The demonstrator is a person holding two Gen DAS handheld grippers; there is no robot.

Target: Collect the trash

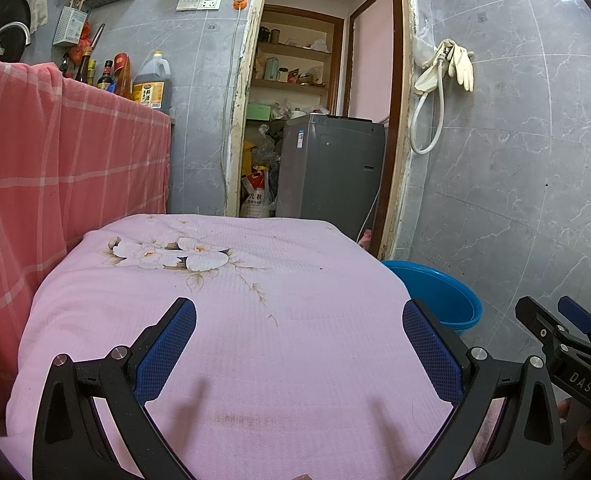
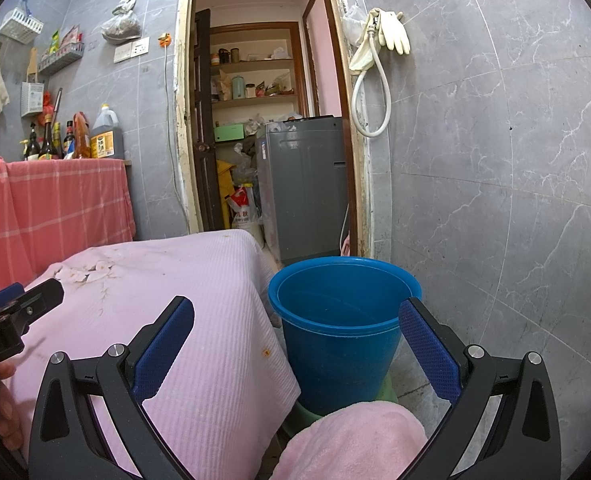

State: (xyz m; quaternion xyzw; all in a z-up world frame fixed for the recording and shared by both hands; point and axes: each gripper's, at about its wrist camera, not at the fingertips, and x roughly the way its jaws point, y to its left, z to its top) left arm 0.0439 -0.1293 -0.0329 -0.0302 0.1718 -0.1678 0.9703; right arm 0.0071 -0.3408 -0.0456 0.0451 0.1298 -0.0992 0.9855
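Grey marble-tiled walls [image 2: 495,160] around an open doorway [image 1: 327,80]

Both grippers [image 1: 299,344] [image 2: 295,344]: black frames w/ silver screws, blue textured pads [image 1: 167,348], white lettering.

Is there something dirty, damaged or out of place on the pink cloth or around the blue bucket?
Yes: the pink cloth has a dark smudge near its front edge and an orange spot on the side by the blue bucket. Both grippers are open and empty.
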